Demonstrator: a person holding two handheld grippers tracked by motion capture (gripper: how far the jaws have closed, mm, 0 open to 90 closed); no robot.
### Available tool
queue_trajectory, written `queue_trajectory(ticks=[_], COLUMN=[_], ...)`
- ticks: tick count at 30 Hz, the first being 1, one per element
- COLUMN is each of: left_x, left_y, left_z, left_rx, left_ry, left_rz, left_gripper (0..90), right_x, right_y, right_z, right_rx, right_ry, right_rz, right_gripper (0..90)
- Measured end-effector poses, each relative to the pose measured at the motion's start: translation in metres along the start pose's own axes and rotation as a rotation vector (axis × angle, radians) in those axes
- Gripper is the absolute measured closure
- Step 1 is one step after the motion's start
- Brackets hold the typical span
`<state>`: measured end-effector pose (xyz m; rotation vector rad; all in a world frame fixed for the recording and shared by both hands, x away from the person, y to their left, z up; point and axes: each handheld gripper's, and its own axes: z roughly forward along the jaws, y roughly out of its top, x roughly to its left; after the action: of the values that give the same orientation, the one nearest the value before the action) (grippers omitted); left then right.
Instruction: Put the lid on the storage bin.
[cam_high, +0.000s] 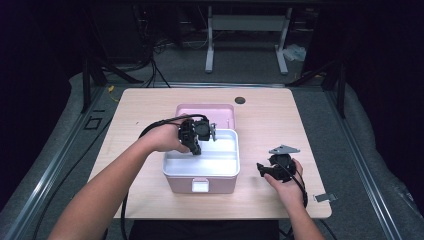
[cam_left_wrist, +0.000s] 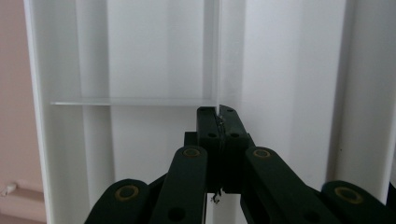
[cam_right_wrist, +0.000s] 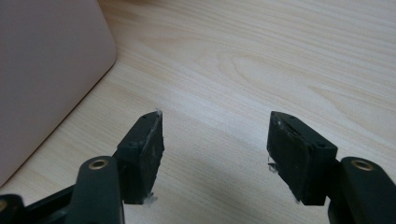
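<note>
Left tongs pressed fully together, tips down inside the white tray and, by the look of it, pinching the thin upright divider where it meets a cross wall. No gap visible between the pads, the divider's edge running straight into their seam. Right tongs parted about halfway, holding nothing, low over bare table just right of the pink box.

Probably light, that tray: thin moulded plastic, stiff enough to keep its shape but likely to flex a little if raised by one wall alone. Smooth and glossy too, so prone to slipping from a shallow pinch. Best taken low on the divider, close to the junction with the cross wall, where the plastic is braced, or else by the outer rim. Not fragile in the sense of shattering, though a thin partition could whiten or crack under a hard twist.

White throughout, rectangular, split by slim walls into long compartments, all of them empty as far as can be seen. Seated in the top of the pink box — rounded corners, a pale latch at the front, lid thrown open toward the far side — near the middle of the table.
</note>
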<state>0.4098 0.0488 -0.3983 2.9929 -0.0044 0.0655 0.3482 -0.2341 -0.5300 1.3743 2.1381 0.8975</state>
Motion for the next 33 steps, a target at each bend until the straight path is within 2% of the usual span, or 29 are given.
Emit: queue_trajectory(ticks=[1, 22, 28, 30, 33], left_x=[0.000, 0.003, 0.002, 0.001, -0.001], left_y=[0.000, -0.014, -0.026, -0.033, -0.042], left_z=[0.002, 0.017, 0.019, 0.019, 0.017], left_rx=[-0.001, -0.055, -0.105, -0.124, -0.181], left_ry=[-0.001, -0.009, 0.000, 0.013, 0.010], left_rz=[0.000, -0.047, -0.087, -0.108, -0.162], left_gripper=[89.3, 85.6, 82.3, 81.1, 78.0], right_x=[0.000, 0.001, 0.001, 0.001, 0.002], right_y=[0.000, 0.000, 0.000, 0.001, 0.001], right_z=[0.000, 0.001, 0.001, 0.001, 0.001], right_rx=[0.003, 0.002, -0.003, -0.005, -0.003], right_ry=[0.013, 0.008, 0.011, 0.008, 0.007], right_rz=[0.002, 0.004, -0.001, -0.003, -0.007], right_gripper=[35.8, 36.0, 36.0, 36.0, 36.0])
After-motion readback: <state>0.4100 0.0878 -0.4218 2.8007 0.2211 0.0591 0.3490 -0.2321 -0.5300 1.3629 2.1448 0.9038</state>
